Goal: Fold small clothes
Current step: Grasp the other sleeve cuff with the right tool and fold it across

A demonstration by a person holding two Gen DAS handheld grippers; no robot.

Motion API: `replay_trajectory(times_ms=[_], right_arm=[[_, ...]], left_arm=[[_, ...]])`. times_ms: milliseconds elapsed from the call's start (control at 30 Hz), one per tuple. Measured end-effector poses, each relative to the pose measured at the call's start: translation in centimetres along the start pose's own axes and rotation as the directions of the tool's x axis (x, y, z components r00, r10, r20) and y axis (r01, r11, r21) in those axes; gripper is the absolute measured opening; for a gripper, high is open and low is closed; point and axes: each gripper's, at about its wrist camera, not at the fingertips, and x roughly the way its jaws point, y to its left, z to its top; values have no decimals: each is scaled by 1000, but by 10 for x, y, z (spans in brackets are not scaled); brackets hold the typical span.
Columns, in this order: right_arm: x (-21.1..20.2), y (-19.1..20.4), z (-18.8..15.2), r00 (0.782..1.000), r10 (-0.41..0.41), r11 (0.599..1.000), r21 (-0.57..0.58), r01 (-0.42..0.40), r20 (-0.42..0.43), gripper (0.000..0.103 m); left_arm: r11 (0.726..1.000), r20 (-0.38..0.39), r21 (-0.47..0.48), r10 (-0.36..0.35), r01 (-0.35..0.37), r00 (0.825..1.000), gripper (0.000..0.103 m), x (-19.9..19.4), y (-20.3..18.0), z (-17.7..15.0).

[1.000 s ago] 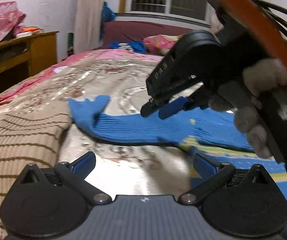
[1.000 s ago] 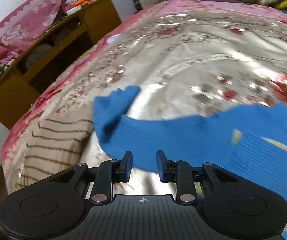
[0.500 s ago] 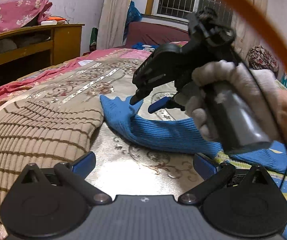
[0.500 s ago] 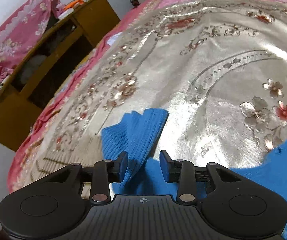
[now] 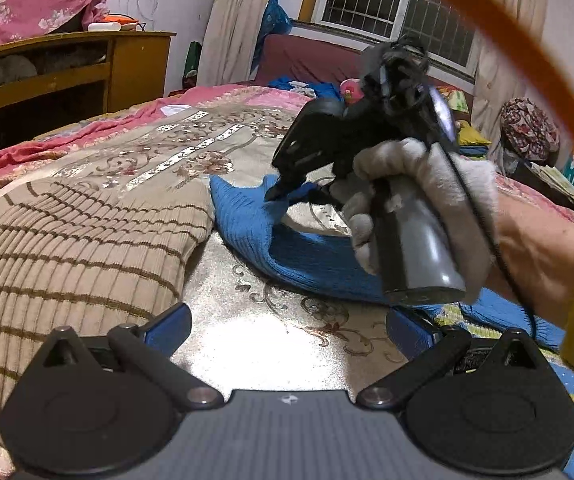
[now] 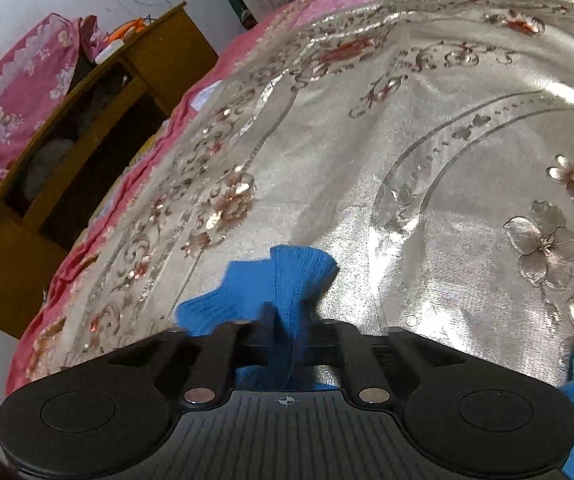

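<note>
Jaws: left gripper (image 5: 287,326) stood wide apart with nothing between the pads, only shiny bedspread (image 5: 247,344) below. Same left wrist view: blue sweater (image 5: 287,256) lay on the bed, beside a tan striped garment (image 5: 75,248); right gripper (image 5: 283,192), held in a gloved hand (image 5: 419,208), pinched the sweater's sleeve end. Right wrist view: right gripper (image 6: 287,332) was clamped on the blue sleeve cuff (image 6: 291,280), fabric bunched between the fingers and fanned out ahead over the bedspread (image 6: 407,140).

Left wrist view: we look low across the bed (image 5: 247,340) toward the far window (image 5: 387,4).
Right wrist view: we look steeply down, close to the bed (image 6: 407,160).
Shared: blue garment (image 5: 255,220) (image 6: 291,280).
</note>
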Motion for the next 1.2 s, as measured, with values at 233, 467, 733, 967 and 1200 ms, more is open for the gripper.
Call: replay_trajectory(times_ms=[233, 467, 733, 967, 1200], right_arm=[[-78, -2, 9, 987, 57, 998, -28, -53, 150, 7], [-180, -47, 9, 962, -14, 1000, 6, 12, 273, 7], [-272, -133, -22, 920, -130, 985, 157, 77, 368, 7], [-311, -219, -78, 876, -295, 939, 285, 192, 382, 7], [-299, -280, -128, 876, -390, 876, 407, 258, 284, 14]], left_arm=[[999, 28, 40, 3, -5, 1000, 103, -4, -7, -2], [995, 45, 83, -52, 48, 998, 103, -12, -21, -6], [984, 41, 149, -100, 93, 994, 103, -17, -45, -16], [967, 29, 219, -143, 133, 989, 103, -19, -67, -27], [952, 19, 271, -152, 141, 988, 103, -21, -79, -35]])
